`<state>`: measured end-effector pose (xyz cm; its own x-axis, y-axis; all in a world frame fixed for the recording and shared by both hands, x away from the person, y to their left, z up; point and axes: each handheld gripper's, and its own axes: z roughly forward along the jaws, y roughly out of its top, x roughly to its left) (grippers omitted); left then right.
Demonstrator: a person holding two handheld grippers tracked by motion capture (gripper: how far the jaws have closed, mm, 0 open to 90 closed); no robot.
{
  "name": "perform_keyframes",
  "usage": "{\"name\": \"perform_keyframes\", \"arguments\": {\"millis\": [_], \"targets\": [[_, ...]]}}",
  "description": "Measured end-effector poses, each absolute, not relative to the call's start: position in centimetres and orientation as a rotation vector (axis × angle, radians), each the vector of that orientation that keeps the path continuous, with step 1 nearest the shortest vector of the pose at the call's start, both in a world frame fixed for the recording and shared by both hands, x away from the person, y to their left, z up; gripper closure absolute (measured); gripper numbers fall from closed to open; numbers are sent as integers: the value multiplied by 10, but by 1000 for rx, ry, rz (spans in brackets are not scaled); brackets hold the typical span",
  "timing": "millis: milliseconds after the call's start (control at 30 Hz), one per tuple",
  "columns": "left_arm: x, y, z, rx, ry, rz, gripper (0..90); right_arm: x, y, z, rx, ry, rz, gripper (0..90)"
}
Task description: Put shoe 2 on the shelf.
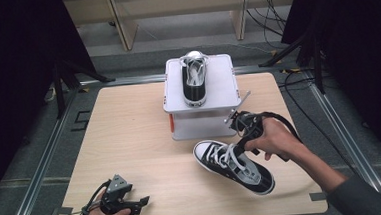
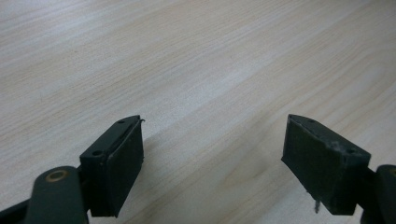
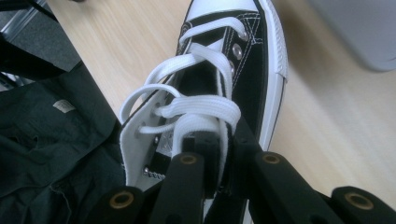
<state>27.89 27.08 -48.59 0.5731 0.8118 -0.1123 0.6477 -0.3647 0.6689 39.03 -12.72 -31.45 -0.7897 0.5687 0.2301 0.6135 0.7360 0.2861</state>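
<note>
Since the right gripper [image 1: 241, 132] is clamped on the sneaker [image 1: 232, 166] tongue, toe aimed toward the white box [image 1: 219, 120] straight ahead, the splayed left gripper [image 1: 134, 206] sits well away.

A black canvas sneaker [image 1: 233, 167] with white laces [image 3: 196, 112], a white toe cap and a white sole edge lined by a thin black stripe is seen on a pale wood-grain table [image 1: 130, 141]. Silver eyelets are set along its black lace panel, and a white lining is shown inside. A second sneaker [image 1: 195, 79] in the same black and white is pictured on a light grey box [image 1: 222, 80] behind the first, an orange patch marked on the box's left side. Both the right gripper [image 1: 241, 134] and the left gripper [image 1: 137, 205] are finished in matte black, brass-coloured rivets [image 3: 187, 159] dotted along their jaws. The floor beyond the table is rendered in grey.
</note>
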Motion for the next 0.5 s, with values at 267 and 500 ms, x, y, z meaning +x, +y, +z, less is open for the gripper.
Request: {"name": "perform_keyframes", "arguments": {"millis": [267,500], "targets": [[279,271,-486,2124,1162,313,199,383,-143,-261,-961,-2881,-616,860],[278,272,-484,2139,1144,302,199,380,-156,-224,-1004,-2881,-694,860]]}}
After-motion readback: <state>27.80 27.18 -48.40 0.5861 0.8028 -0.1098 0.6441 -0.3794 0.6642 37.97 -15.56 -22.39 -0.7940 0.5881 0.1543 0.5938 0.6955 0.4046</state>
